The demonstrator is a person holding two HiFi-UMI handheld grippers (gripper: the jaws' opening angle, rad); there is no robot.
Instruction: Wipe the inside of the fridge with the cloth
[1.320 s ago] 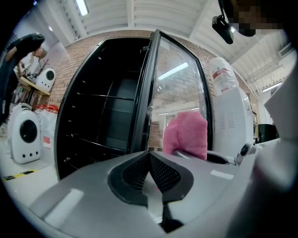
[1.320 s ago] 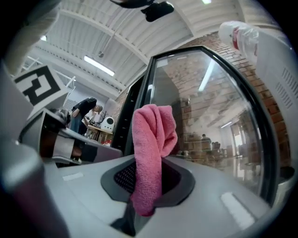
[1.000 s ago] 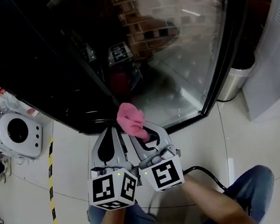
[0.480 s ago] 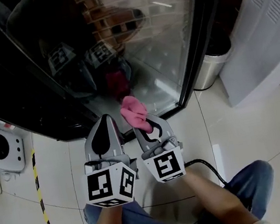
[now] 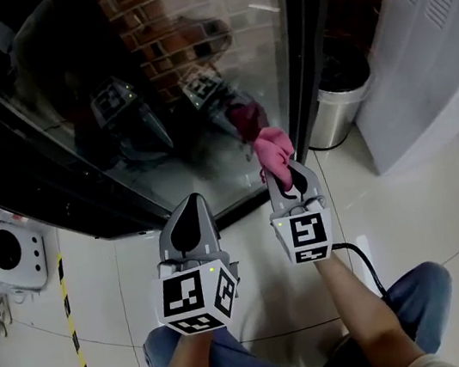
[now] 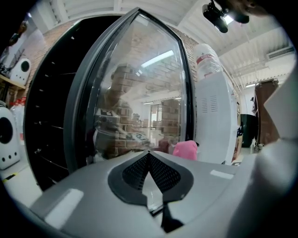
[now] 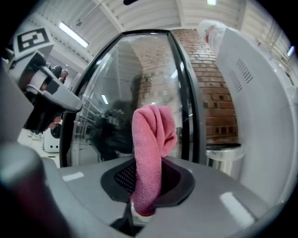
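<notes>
A tall fridge with a black frame stands before me, its glass door (image 5: 193,71) shut and mirroring brick wall and both grippers. My right gripper (image 5: 283,180) is shut on a pink cloth (image 5: 271,152), which sticks up past its tips near the door's right edge (image 5: 307,61). In the right gripper view the pink cloth (image 7: 151,153) hangs folded between the closed jaws. My left gripper (image 5: 188,220) is shut and holds nothing, pointing at the lower part of the glass (image 6: 139,102); the cloth (image 6: 186,149) peeks in at its right.
A steel bin (image 5: 335,108) stands right of the fridge, beside a white appliance (image 5: 417,51). A white round device (image 5: 1,251) and yellow-black floor tape (image 5: 69,318) lie at the left. A black cable (image 5: 359,257) trails by the person's right arm.
The right gripper has carried the cloth rightward, away from the left gripper, to the door's right edge. The view has shifted right along the fridge. The left gripper stays shut.
</notes>
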